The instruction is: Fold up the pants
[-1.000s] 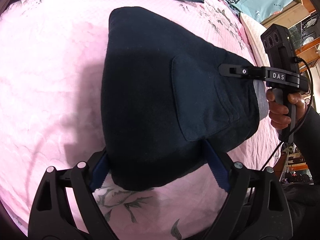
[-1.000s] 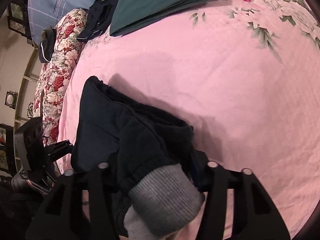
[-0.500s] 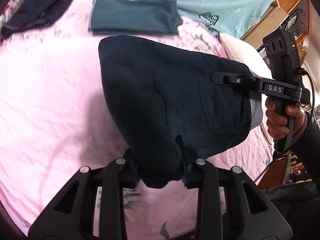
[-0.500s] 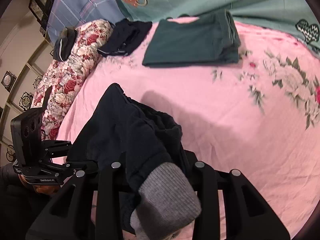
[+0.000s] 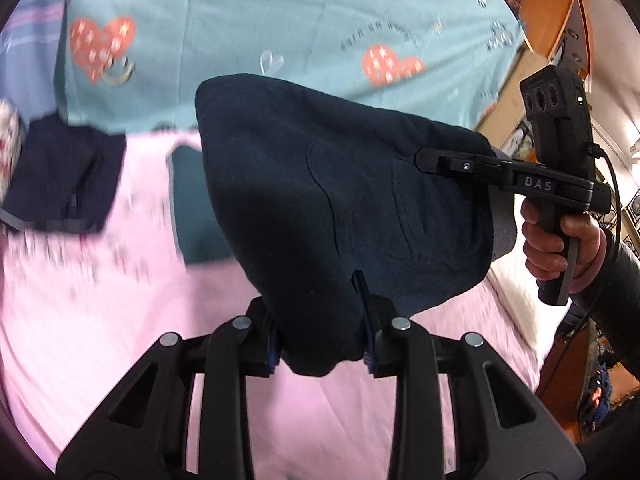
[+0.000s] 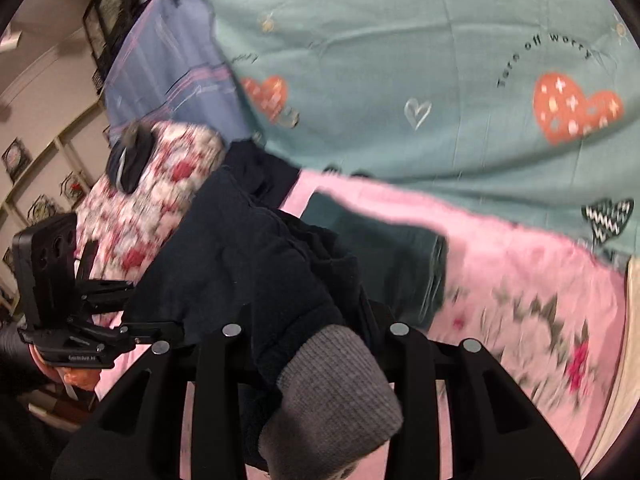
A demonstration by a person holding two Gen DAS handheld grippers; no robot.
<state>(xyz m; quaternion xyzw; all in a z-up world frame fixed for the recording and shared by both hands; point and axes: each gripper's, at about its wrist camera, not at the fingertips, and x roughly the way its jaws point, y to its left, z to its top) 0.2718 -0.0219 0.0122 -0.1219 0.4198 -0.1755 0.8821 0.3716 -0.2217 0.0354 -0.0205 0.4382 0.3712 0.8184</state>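
Observation:
The folded dark navy pants (image 5: 320, 200) hang in the air above the pink bed, held between both grippers. My left gripper (image 5: 320, 346) is shut on the near lower corner of the bundle, blue pads pressed into the cloth. My right gripper (image 5: 436, 160), held by a person's hand (image 5: 560, 240), clamps the right edge next to the grey cuff (image 5: 502, 224). In the right wrist view the right gripper (image 6: 316, 332) is shut on the pants (image 6: 248, 264), with the grey cuff (image 6: 336, 392) bulging toward the camera. The left gripper (image 6: 152, 326) grips the far left edge.
Pink floral bedsheet (image 5: 80, 340) lies below. A teal quilt with hearts (image 5: 280, 20) rises behind. A folded dark green garment (image 5: 192, 220) and a folded navy garment (image 5: 60, 184) lie at the back of the bed. There is a floral pillow (image 6: 160, 200) on the left and wooden furniture (image 5: 552, 20) on the right.
The left jaws closed on the pants' corner. Both grippers then rose and tilted up, lifting the folded pants off the sheet; the quilt now fills the background.

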